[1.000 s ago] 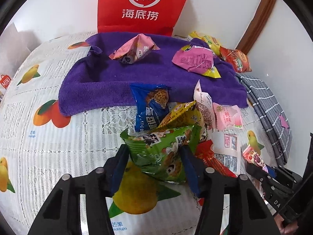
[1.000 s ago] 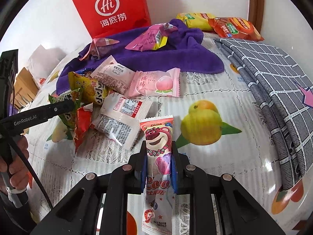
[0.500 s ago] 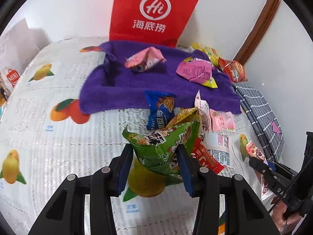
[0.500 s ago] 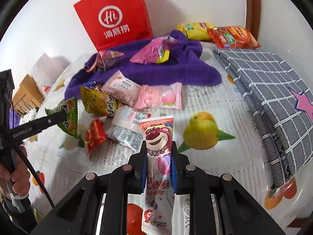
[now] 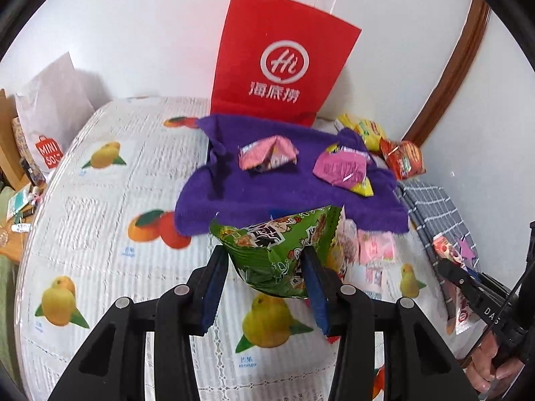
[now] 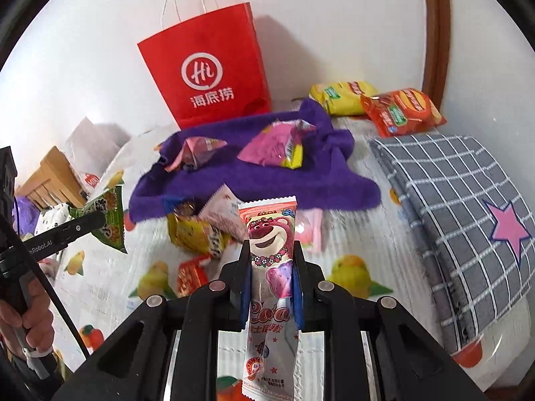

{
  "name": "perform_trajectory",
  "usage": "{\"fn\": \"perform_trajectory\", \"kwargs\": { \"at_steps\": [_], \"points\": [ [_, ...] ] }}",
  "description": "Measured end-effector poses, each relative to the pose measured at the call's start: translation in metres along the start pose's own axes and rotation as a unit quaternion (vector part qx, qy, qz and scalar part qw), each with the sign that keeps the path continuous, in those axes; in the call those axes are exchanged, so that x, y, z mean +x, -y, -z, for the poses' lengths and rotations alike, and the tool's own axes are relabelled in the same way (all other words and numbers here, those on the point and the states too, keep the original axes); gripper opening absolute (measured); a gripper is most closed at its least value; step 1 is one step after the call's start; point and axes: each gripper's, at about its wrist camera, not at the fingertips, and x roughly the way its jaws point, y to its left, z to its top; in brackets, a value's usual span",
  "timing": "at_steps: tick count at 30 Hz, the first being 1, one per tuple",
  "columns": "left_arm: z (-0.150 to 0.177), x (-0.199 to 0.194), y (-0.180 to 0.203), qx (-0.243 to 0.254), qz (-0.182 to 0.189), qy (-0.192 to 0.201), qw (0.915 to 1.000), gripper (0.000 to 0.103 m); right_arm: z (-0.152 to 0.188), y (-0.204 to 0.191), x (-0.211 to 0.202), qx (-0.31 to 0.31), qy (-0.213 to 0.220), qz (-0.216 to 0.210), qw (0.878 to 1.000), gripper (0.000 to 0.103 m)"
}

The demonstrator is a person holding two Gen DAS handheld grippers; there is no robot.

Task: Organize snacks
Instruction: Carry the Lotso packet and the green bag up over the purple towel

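1. Left gripper (image 5: 265, 275) – jaws pinch the green snack bag (image 5: 284, 250), held clear above the fruit-print tablecloth (image 5: 100, 234).
2. Right gripper (image 6: 271, 275) – jaws clamp the pink bear wrapper (image 6: 271, 260), lifted off the table.
3. Remaining snacks lie near the purple towel (image 6: 267, 180), in front of the red paper bag (image 5: 281, 63).
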Motion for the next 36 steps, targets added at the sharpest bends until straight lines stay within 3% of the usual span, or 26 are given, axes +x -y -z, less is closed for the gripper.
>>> {"fn": "perform_trajectory", "kwargs": {
  "at_steps": [10, 19, 24, 31, 36],
  "points": [
    [-0.043, -0.006, 0.005, -0.001, 0.004, 0.019, 0.9998, 0.043, -0.054, -0.014, 0.009, -0.008, 0.008, -0.018, 1.0, 0.02],
    [-0.091, -0.002, 0.01, 0.01, -0.036, 0.035, 0.9987, 0.043, -0.12, -0.033, 0.012, -0.03, 0.03, -0.023, 0.999, 0.02],
    [-0.115, 0.005, 0.006, -0.001, -0.043, 0.043, 0.9981, 0.043, -0.154, -0.043, 0.026, -0.029, 0.027, -0.053, 0.998, 0.021],
    [-0.139, 0.035, 0.001, -0.014, -0.046, 0.037, 0.9981, 0.043, -0.179, -0.052, 0.055, -0.031, 0.017, -0.086, 0.996, 0.021],
    [-0.143, 0.066, -0.006, -0.026, -0.046, 0.019, 0.9984, 0.043, -0.178, -0.05, 0.086, -0.039, -0.006, -0.091, 0.995, 0.022]
  ]
}}
